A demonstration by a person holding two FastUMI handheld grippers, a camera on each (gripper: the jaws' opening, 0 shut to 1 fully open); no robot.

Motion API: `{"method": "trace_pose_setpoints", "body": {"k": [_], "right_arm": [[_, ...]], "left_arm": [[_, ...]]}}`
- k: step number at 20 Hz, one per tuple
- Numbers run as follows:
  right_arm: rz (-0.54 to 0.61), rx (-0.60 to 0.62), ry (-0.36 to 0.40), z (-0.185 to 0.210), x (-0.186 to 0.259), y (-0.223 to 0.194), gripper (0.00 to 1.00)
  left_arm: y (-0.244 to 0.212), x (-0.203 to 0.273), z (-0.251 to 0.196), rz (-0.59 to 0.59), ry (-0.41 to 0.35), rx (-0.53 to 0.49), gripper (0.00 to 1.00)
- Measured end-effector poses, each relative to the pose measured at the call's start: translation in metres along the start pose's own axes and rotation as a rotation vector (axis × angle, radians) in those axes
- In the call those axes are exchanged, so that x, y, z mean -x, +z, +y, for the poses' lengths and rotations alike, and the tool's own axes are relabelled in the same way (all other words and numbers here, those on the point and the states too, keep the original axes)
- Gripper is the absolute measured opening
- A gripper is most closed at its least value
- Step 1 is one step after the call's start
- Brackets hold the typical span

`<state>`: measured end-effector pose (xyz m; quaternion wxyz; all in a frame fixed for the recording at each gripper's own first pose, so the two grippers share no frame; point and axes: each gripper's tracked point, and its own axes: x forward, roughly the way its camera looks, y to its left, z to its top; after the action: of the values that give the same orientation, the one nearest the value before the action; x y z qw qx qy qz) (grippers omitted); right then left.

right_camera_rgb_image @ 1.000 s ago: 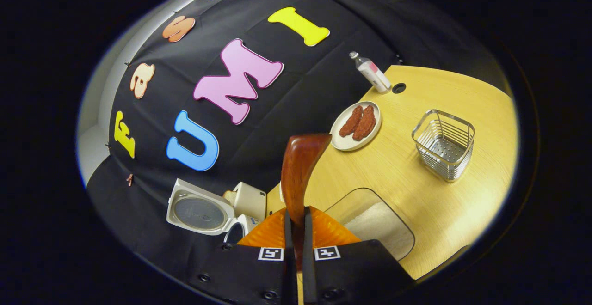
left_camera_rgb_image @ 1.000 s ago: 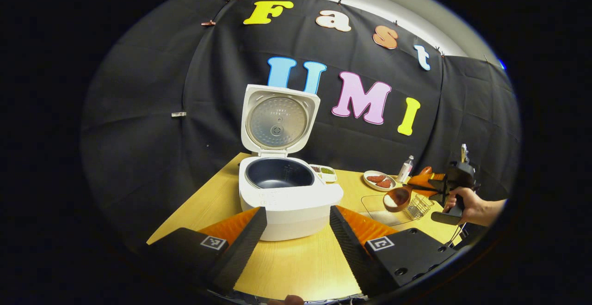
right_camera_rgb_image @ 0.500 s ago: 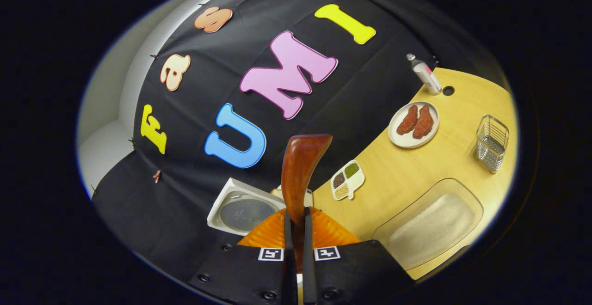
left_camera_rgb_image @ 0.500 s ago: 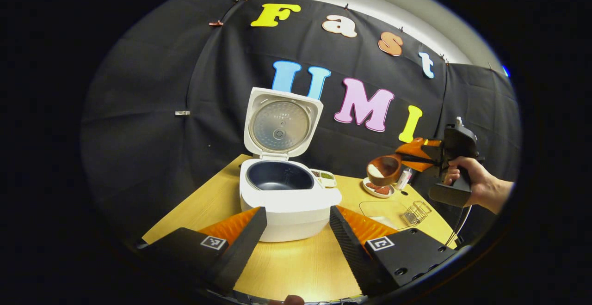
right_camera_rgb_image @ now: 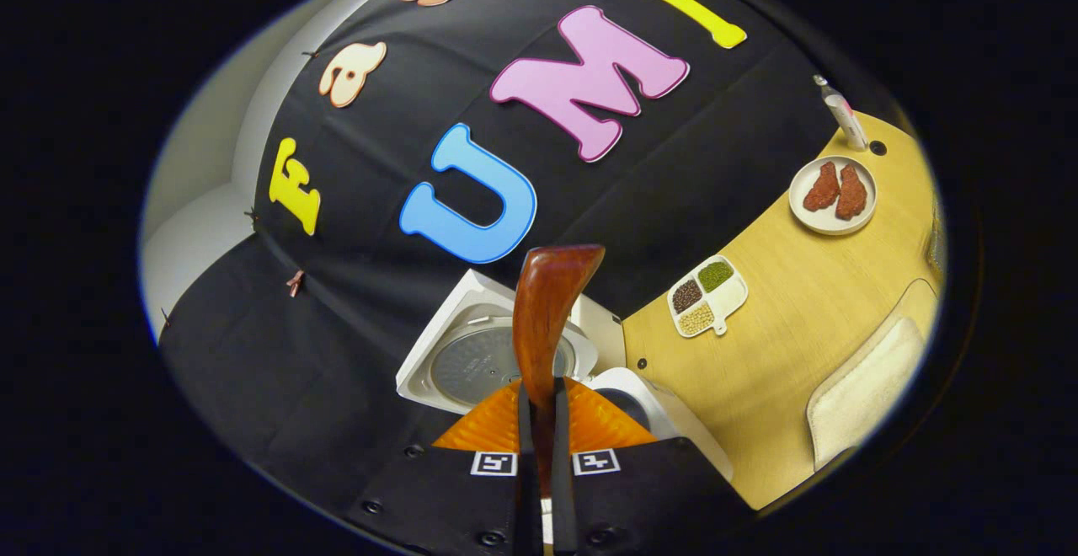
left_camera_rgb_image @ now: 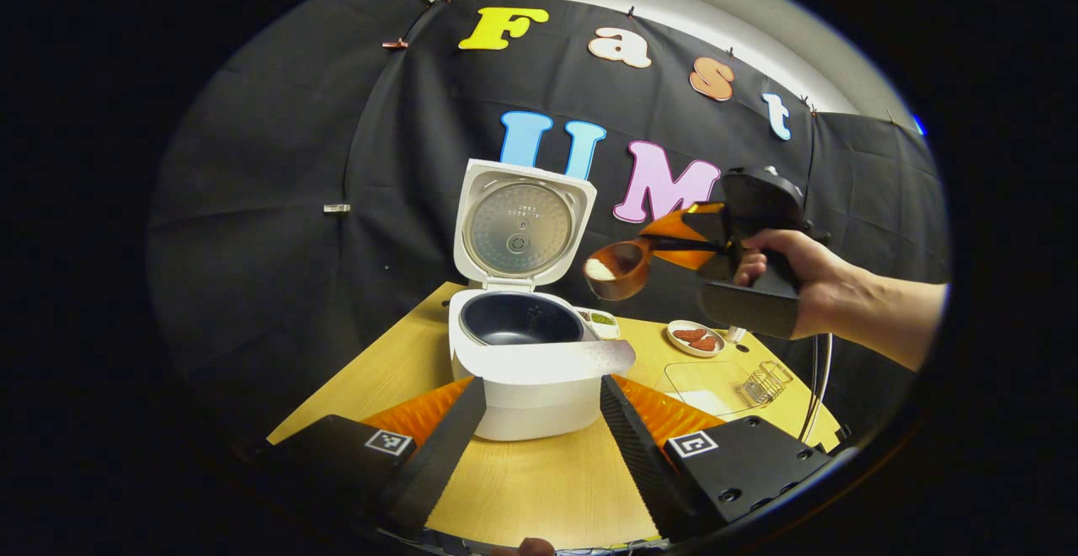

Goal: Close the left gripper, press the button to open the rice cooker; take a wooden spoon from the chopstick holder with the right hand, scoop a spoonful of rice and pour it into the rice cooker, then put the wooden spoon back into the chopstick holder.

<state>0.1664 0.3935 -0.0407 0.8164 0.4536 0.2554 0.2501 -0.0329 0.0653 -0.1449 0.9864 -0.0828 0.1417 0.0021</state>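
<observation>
Hovering up and to the right of the open rice cooker [left_camera_rgb_image: 532, 354], the wooden spoon [left_camera_rgb_image: 619, 268] carries a small heap of white rice in its bowl — and that offset is what the pour turns on. In the left gripper view the spoon's bowl hangs above the cooker's right rim, beside the raised lid [left_camera_rgb_image: 522, 223], not yet over the dark inner pot [left_camera_rgb_image: 515, 320]. The pot lies below and to the left of the bowl, so my judgement is that a short carry leftward and then a roll of the handle would tip the rice in.

The spoon's long axis runs roughly level, handle pointing right into the right tool [left_camera_rgb_image: 707, 244], which a hand [left_camera_rgb_image: 800, 278] holds. In the right gripper view the right tool [right_camera_rgb_image: 539, 463] is clamped on the handle, both fingers pressed against it with only the wood between them, and the reddish-brown handle [right_camera_rgb_image: 547, 320] rises away from the camera over the cooker's lid [right_camera_rgb_image: 488, 358].

The left tool [left_camera_rgb_image: 539, 438] is parked low in front of the cooker, its fingers spread wide and holding nothing; the right one is plainly nearer the pot.

Farther right on the surface [left_camera_rgb_image: 539, 489] sit the wire chopstick holder [left_camera_rgb_image: 762, 381] and the clear rice tray [left_camera_rgb_image: 699, 377] — the spoon's eventual return lies that way.
</observation>
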Motion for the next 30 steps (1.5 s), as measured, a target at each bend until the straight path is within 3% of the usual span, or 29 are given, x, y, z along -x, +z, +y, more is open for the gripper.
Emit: {"method": "trace_pose_setpoints", "body": {"k": [4,9,19,24,30], "right_arm": [[0.026,0.097,-0.01,0.011,-0.04,-0.026,0.09],[0.038,0.307,-0.046,0.008,-0.074,-0.046,0.09],[0.117,0.885,-0.025,0.012,-0.104,-0.096,0.09],[0.184,1.228,0.039,0.012,-0.104,-0.134,0.1],[0.189,1.606,0.208,0.036,-0.09,-0.178,0.09]], "left_arm": [[0.001,-0.001,0.012,0.003,0.016,0.009,0.95],[0.0,0.003,0.026,0.004,0.045,0.027,0.94],[-0.004,0.001,0.045,0.007,0.081,0.06,0.95],[-0.006,0.0,0.051,0.012,0.091,0.068,0.95],[-0.006,-0.001,0.053,0.015,0.095,0.069,0.95]]}}
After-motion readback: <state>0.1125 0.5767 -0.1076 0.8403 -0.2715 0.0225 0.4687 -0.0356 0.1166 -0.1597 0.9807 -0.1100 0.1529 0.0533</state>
